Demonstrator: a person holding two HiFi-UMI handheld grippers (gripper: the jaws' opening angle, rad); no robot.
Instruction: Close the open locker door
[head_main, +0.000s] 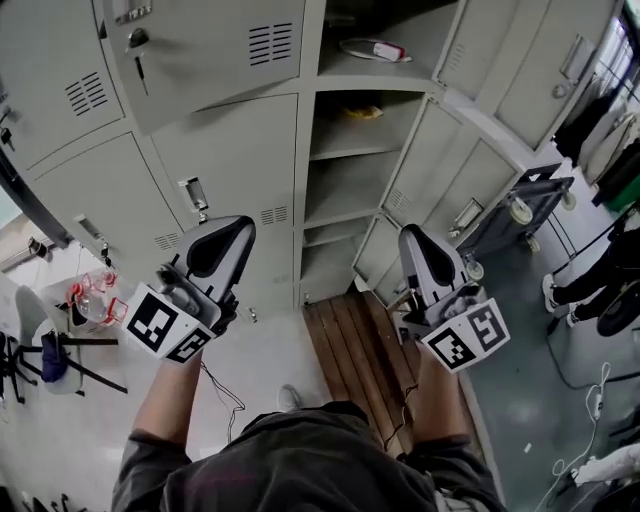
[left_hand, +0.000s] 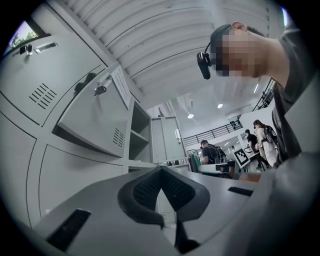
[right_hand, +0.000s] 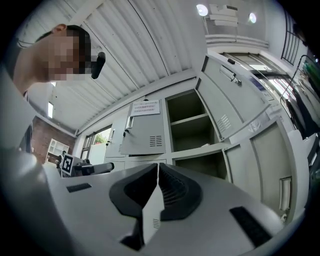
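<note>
The open locker door runs off the head view's top edge, so its upper part is out of sight, and the open compartment beside it is cut there too. On that compartment's shelf lies a white and red item, and on the shelf below a yellow one — both too small to name. The sheet stuck on the door carries print too fine to read in the right gripper view. The person's hands are hidden under the left claw and right claw. At the right edge, 1 bystander is cut down to legs and a shoe.
</note>
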